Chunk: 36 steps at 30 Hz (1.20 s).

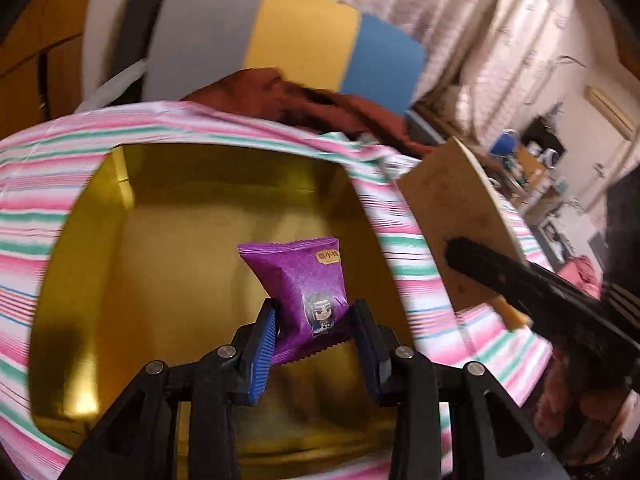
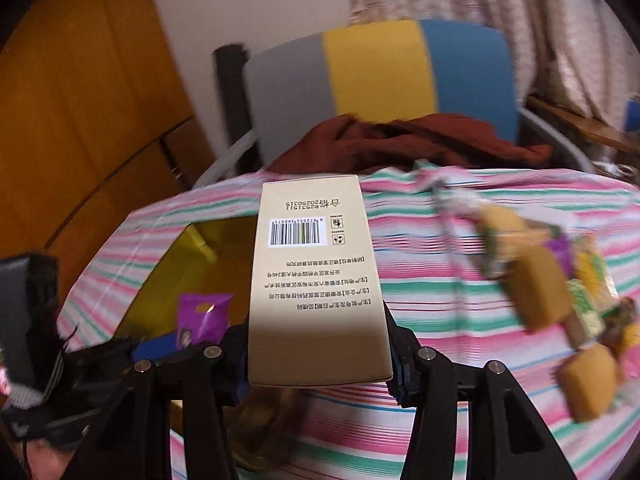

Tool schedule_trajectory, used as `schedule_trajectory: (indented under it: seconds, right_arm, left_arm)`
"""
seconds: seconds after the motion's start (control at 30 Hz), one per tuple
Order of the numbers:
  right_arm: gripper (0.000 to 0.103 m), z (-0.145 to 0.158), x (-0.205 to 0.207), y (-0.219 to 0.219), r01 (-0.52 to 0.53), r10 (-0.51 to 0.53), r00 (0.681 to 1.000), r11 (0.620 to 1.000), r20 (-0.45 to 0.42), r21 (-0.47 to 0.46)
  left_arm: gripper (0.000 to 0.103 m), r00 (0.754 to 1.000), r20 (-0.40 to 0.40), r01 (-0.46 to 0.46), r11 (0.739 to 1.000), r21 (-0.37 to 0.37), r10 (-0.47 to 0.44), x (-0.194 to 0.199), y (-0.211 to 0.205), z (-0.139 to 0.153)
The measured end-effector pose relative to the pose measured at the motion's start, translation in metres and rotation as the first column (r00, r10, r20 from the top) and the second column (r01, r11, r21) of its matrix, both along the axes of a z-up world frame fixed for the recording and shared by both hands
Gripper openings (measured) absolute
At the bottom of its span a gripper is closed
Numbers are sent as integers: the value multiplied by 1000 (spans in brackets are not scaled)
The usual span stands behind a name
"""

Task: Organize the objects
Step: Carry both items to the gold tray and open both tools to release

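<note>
While the left gripper (image 1: 314,322) holds a purple snack packet (image 1: 298,280) over the gold box (image 1: 72,280), its fingers closed on it, the right gripper (image 2: 318,344) grips a beige carton (image 2: 316,280). Next, probably: lower and release the packet inside.

The beige box (image 2: 316,280) bears a barcode, upside-down Chinese print and the number 20250315.

One purple snack packet (image 1: 304,292) between the left jaws; one gold box (image 1: 180,200) ahead of them; one beige carton lid (image 2: 316,280) between the right jaws; several wrapped snacks (image 2: 560,292), too blurred to count, right of them
</note>
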State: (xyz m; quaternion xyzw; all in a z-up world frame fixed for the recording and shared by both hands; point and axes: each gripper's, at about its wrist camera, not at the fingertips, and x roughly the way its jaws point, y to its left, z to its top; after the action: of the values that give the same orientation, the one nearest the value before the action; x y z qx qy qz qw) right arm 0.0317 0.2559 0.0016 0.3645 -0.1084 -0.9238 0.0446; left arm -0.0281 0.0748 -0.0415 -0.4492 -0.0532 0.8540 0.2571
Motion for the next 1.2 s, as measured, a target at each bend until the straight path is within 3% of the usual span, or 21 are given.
schedule_trajectory:
  seconds: [0.13,0.37,0.43,0.5,0.6,0.67,0.73,0.93,1.2]
  right_arm:
    - [52,-18,-35,-36,-62,64,995,998,72,-27]
    - [52,-54,-102,-76,-54,64,978,997,198,-52]
    - [54,-60,-117,-79,-33,52,976,995,210,-89]
    - [64,-60,-127,-81,-17,41,981,992,188,-126]
    - [83,-47,-117,-81,-11,30,992,989,124,-148]
    - [85,-35,-103,-79,-19,30,997,990,76,-136]
    - [85,-25,-91,-77,-26,30,999,993,39,-112]
    - [89,-14,-53,-54,7,-7,1000,998,1,-69]
    - [89,-9,-20,-25,43,-43,999,998,-13,-43]
  left_arm:
    - [37,995,46,-88,995,-41,90,-36,-32,-13]
    - [37,980,86,-174,980,-97,182,-85,-62,-28]
    - [38,977,99,-181,979,-94,190,-97,-65,-31]
    - [41,975,104,-189,977,-97,198,-106,-66,-30]
    - [50,972,59,-221,970,-104,228,-108,-72,-20]
    - [59,967,48,-246,966,-78,250,-108,-77,-14]
    - [74,957,39,-285,958,-43,286,-106,-83,-8]
    - [75,941,-24,-338,941,8,338,-71,-79,11]
    - [74,970,-47,-234,967,97,240,-17,-43,19]
